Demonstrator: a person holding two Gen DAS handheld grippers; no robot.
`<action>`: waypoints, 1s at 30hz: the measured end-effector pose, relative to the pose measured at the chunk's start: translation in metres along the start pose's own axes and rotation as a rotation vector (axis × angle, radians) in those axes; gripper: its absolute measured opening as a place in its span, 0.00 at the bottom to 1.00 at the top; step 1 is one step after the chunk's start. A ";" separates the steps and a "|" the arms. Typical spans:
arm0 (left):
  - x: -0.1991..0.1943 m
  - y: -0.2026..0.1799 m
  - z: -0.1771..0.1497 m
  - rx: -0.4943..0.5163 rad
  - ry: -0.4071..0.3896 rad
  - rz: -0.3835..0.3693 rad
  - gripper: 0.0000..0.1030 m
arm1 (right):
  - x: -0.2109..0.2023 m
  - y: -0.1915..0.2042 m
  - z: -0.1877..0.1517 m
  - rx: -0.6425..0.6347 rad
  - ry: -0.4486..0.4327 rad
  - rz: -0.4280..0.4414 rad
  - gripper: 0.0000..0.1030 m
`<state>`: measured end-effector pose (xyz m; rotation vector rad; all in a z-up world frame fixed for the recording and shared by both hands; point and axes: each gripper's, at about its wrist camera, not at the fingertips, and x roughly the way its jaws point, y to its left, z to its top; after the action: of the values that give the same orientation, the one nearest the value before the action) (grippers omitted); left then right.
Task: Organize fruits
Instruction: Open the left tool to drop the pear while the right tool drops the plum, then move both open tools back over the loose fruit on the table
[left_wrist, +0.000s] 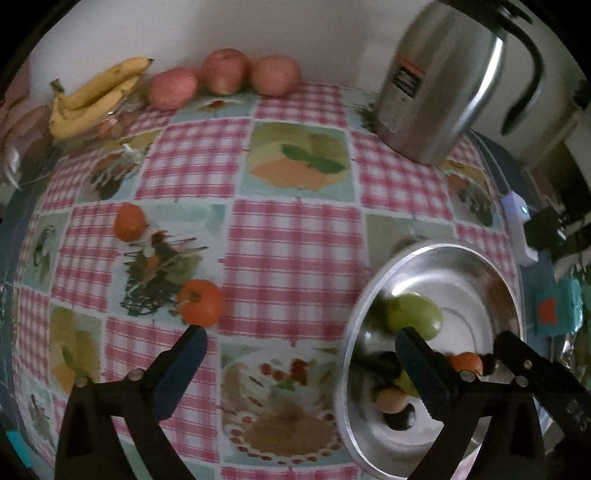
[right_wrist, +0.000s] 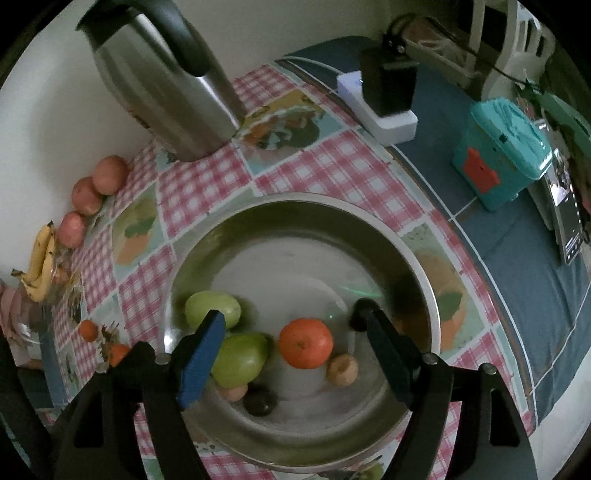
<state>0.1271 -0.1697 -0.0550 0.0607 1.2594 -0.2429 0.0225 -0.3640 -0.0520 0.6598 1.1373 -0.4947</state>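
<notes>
Fruit is seen in two places on the checked tablecloth: part of it lies in the steel bowl, part is left outside. Inside the bowl, in the right wrist view, an orange is found near the middle, with two green fruits touching each other to its left, a small tan fruit just beside it on the right, a dark round fruit below it, and a pinkish one half hidden behind a finger. The right gripper is held above these with its jaws wide apart; nothing is gripped, and the orange is seen between the fingers without being touched. The left gripper is opened still wider and is also empty, one finger being over the cloth and the other over the bowl's rim. Just beyond its left fingertip a loose orange is seen on the cloth; whether it is touched cannot be told. A second loose orange lies farther off. Along the wall three reddish apples are lined up, touching, with bananas beside them. A steel kettle stands at the far corner.
</notes>
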 end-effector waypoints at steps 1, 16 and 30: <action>0.000 0.004 0.001 -0.007 -0.002 0.007 1.00 | -0.001 0.002 -0.001 -0.004 -0.002 0.004 0.78; -0.030 0.049 0.015 -0.022 -0.085 0.082 1.00 | -0.007 0.030 -0.015 -0.075 0.012 0.010 0.78; -0.050 0.119 0.020 -0.088 -0.131 0.206 1.00 | 0.001 0.046 -0.021 -0.108 0.036 -0.019 0.78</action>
<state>0.1569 -0.0497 -0.0123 0.0967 1.1226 -0.0136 0.0396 -0.3167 -0.0480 0.5667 1.1965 -0.4354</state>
